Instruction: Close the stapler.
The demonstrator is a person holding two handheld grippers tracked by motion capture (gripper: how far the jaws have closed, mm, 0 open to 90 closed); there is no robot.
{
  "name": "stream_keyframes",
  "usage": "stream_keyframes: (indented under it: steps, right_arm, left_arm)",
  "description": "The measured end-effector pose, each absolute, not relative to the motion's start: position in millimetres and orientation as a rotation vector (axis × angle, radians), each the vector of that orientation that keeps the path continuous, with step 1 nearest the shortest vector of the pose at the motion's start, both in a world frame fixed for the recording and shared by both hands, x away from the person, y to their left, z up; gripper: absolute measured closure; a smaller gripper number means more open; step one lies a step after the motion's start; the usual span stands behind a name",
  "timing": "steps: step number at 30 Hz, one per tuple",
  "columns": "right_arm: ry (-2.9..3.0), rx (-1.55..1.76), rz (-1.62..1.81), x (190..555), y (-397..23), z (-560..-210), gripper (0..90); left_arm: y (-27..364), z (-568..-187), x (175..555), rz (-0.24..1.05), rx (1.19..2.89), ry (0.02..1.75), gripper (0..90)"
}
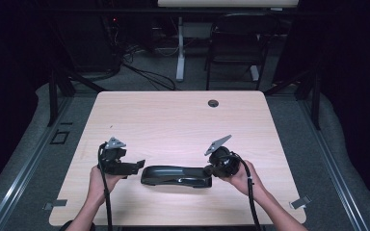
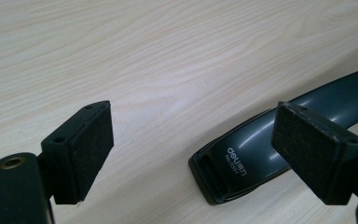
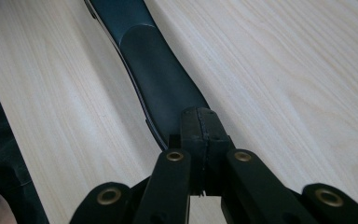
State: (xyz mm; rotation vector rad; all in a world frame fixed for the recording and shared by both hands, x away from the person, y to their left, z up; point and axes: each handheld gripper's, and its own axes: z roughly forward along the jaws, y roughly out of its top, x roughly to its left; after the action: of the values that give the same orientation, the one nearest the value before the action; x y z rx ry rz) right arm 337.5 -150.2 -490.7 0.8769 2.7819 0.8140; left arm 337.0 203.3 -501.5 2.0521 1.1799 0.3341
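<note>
**Right gripper view: jaws pressed together at the stapler's end**

The right gripper [image 3: 204, 122] is seen with its pads fully closed together, set against the rear end of the black stapler [image 1: 176, 176]; whether anything is pinched cannot be told. The left gripper [image 2: 193, 149] is held wide open, nothing gripped, the stapler's front end lying between its pads untouched. The stapler is laid flat on the wooden table [image 1: 173, 120], near the front edge

Bright table, dark room

Light fell from above onto the pale table [image 1: 173, 115], while the floor and walls around it sank into near-black — the high view was soft and grainy. The dark stapler [image 1: 176, 175] carried a pale sheen along its top and cast a faint shadow. Both gripper views were sharp on the wood grain — their nearest bottom edges blurred slightly.
</note>
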Motion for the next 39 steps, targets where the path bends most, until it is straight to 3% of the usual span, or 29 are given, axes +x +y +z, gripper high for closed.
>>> stream_keyframes:
  steps: [21,29,39]
  right_arm:
    - [2.679,0.815,0.875,336,-149,-461,85.8]
    - [2.622,0.835,0.914,334,-166,-449,74.4]
    - [2.531,0.959,0.915,335,-197,-442,41.3]
  left_arm:
    - [205,-501,337,0.340,2.050,1.172,12.4]
    - [207,-501,336,0.347,2.048,1.175,11.9]
    - [210,-501,336,0.345,2.049,1.183,11.8]
